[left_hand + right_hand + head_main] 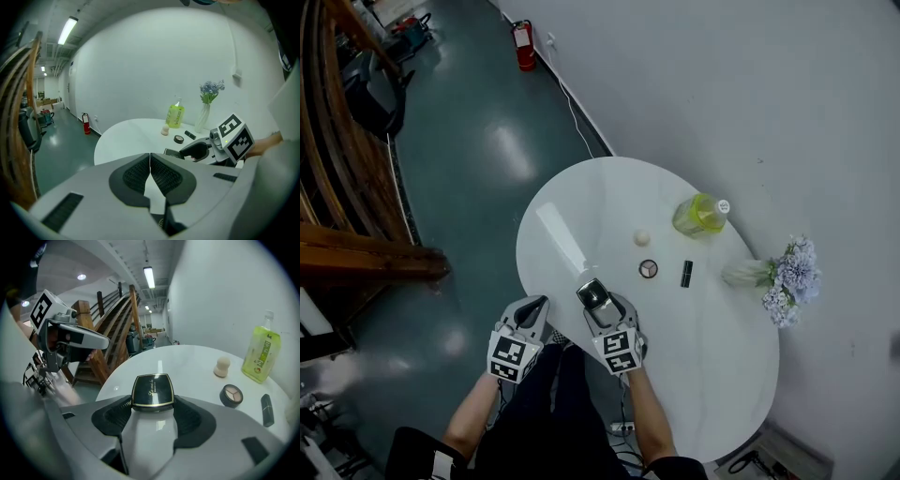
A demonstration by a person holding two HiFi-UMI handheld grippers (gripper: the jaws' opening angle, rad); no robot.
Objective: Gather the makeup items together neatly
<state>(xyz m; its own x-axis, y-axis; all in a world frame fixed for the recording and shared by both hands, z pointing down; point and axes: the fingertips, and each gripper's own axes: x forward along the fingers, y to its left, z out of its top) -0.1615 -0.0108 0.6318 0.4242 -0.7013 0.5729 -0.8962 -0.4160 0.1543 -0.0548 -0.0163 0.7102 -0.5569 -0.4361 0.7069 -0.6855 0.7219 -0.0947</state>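
Low in the head view, the left gripper [150,172] has its jaws pressed together on nothing, while the right gripper [152,404] pinches a black compact [152,391] at the table's [572,192] near edge. At mid-frame the eyeshadow pot [648,269], lipstick [686,274] and sponge [642,238] lie apart, so the gathering looks barely begun.

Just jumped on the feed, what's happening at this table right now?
The person's right gripper is shut on a black compact over the near part of the white table. The left gripper is shut and empty, beside it off the table's edge. A beige sponge, round eyeshadow pot and black lipstick lie apart mid-table, near a green bottle.
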